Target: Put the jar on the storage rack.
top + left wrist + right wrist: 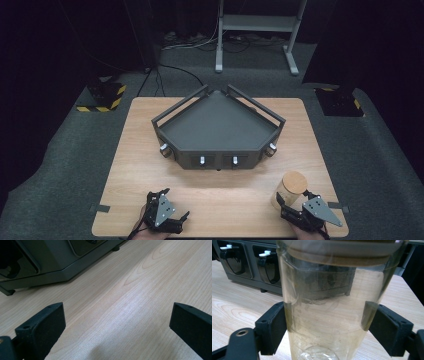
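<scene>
While the right tongs (327,322) clamp on a clear glass jar (329,305), their two black pads (274,327) press flat against the jar's opposite sides, low on its wall, as the right gripper view shows. The jar stands upright on the pale wooden worktop (220,200) at about 4 o'clock from the worktop's centre in the high view, topped by a round wooden lid (294,182); there the right tongs (291,201) reach it from the near edge. Through the glass the worktop's grain and a dark shape behind the jar show, warped.

The left tongs (117,322) stand wide apart with nothing between them, bare wood grain showing under the gap in the left gripper view. In the high view the left tongs (170,205) sit at about 7 o'clock near the worktop's front edge, well apart from the jar.

A dark grey wedge-shaped tray unit (218,127) with railed sides occupies the middle of the worktop toward 12 o'clock; small silver knobs (202,160) line its front face. No brand, label or writing can be read on the jar, the lid or the tray unit.
</scene>
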`<state>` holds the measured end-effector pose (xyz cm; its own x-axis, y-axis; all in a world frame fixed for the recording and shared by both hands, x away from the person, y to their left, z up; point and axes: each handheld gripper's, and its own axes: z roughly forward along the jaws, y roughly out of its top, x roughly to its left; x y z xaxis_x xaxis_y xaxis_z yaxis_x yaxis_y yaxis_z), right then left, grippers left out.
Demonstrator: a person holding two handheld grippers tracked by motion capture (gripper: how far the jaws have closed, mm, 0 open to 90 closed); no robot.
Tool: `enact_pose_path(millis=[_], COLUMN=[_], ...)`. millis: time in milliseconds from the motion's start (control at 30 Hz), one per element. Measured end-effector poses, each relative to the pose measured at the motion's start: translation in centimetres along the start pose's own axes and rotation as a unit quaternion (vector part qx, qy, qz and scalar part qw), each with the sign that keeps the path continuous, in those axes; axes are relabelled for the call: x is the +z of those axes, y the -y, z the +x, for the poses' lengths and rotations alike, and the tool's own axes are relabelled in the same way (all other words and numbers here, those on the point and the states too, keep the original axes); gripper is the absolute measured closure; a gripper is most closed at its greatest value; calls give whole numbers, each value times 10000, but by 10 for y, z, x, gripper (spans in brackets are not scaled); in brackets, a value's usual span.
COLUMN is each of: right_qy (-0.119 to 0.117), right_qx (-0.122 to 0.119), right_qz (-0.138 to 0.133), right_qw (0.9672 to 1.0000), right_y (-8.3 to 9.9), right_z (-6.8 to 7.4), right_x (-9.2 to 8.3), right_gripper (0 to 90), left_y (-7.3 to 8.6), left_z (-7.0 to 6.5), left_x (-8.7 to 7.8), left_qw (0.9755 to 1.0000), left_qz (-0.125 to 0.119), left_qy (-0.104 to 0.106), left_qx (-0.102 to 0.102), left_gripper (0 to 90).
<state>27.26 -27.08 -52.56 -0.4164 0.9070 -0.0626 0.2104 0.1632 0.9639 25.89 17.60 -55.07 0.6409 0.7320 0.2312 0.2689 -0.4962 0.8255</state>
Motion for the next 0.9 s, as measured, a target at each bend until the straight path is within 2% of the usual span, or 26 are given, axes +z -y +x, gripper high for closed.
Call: enact_pose_path(millis=[167, 567, 767, 900], right_qy=[-24, -90, -92, -126], right_qx=[-53, 55, -82, -43], right_qz=[-34, -51, -42, -85], right_qw=[10000, 9999, 9999, 9999], right_y=[0, -1, -4, -8], right_z=[1, 0, 3, 4], right_x=[0, -1, -2, -3], right_gripper=[229, 244, 246, 246], left_y=[0, 0, 0, 0], left_z=[0, -1, -1, 0], left_x=[0, 0, 0, -1], left_qw=[10000, 10000, 10000, 10000], left_qz=[-5, -4, 1, -29], left_qy=[-8, -31, -37, -43], left_qx=[-5, 20, 45, 4], left_gripper=[8, 8, 8, 8])
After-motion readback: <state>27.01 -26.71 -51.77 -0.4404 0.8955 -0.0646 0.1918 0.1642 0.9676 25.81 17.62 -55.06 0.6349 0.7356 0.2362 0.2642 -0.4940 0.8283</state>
